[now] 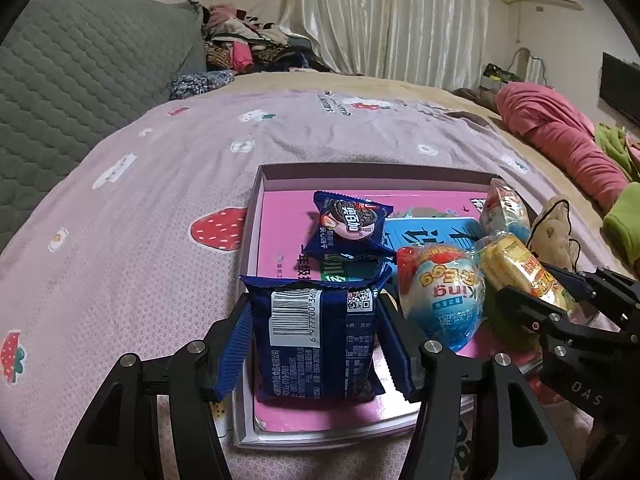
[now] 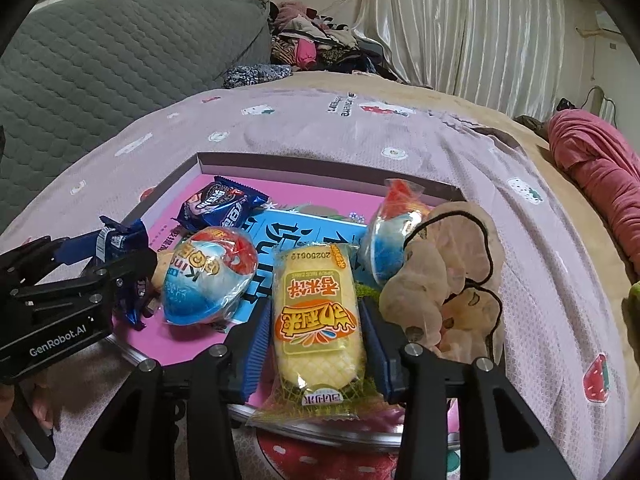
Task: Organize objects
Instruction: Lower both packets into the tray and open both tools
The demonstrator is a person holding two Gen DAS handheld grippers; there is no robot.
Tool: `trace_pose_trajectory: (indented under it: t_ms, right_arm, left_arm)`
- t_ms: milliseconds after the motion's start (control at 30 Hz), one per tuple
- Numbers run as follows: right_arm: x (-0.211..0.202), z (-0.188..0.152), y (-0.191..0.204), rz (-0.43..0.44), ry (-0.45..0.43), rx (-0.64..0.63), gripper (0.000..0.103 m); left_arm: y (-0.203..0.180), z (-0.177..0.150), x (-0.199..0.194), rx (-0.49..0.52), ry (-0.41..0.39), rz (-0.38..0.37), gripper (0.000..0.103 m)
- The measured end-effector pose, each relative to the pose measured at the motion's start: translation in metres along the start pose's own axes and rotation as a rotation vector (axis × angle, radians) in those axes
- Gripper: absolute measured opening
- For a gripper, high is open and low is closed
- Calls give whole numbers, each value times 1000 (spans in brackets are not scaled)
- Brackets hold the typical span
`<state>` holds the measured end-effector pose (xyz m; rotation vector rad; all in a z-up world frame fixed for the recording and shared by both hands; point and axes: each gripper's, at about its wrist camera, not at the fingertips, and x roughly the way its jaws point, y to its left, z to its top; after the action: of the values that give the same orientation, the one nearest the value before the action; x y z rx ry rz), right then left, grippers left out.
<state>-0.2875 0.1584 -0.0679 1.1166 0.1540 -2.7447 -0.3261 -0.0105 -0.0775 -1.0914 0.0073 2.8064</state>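
Snack packets [image 1: 316, 336] in shallow box [image 1: 256, 200] on pink bedspread [image 1: 120, 240], curtained bedroom.

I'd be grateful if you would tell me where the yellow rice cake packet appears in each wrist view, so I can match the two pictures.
Left wrist view: the yellow rice cake packet lies at the right, between the fingers of the right gripper.
Right wrist view: it sits low in the centre, between that gripper's blue pads.
Shared landmark: the blue egg-shaped packet just left of it in both.
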Motion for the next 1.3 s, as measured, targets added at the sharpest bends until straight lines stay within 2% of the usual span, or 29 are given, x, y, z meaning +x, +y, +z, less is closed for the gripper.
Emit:
trace_pose_trajectory:
  t_ms: [467,567,633,767,1033,1200,1300]
  right_arm:
    - [-13,1,0,-9,-31,5,45]
    - [-15,2,2,-12,-40,1,46]
    - [-15,2,2,-9,-37,0,48]
    - [-17,2,3,-4,-34,5,52]
    - [-27,4,1,3,-67,28,66]
    - [-38,4,1,-21,-87,26,73]
    - [-48,5,-1,-21,-99,41,78]
  left_arm:
    - [-1,2,-9,-5,-17,-13,63]
    - [-1,3,-12,-8,-27,-18,68]
    - [-2,3,-14,-4,-34,-9,76]
    - [-4,4,-17,11,-49,14,76]
    - [1,7,-21,-15,-44,10,78]
    - [4,10,-31,-29,-69,18,79]
    - [4,11,-40,-31,-85,28,83]
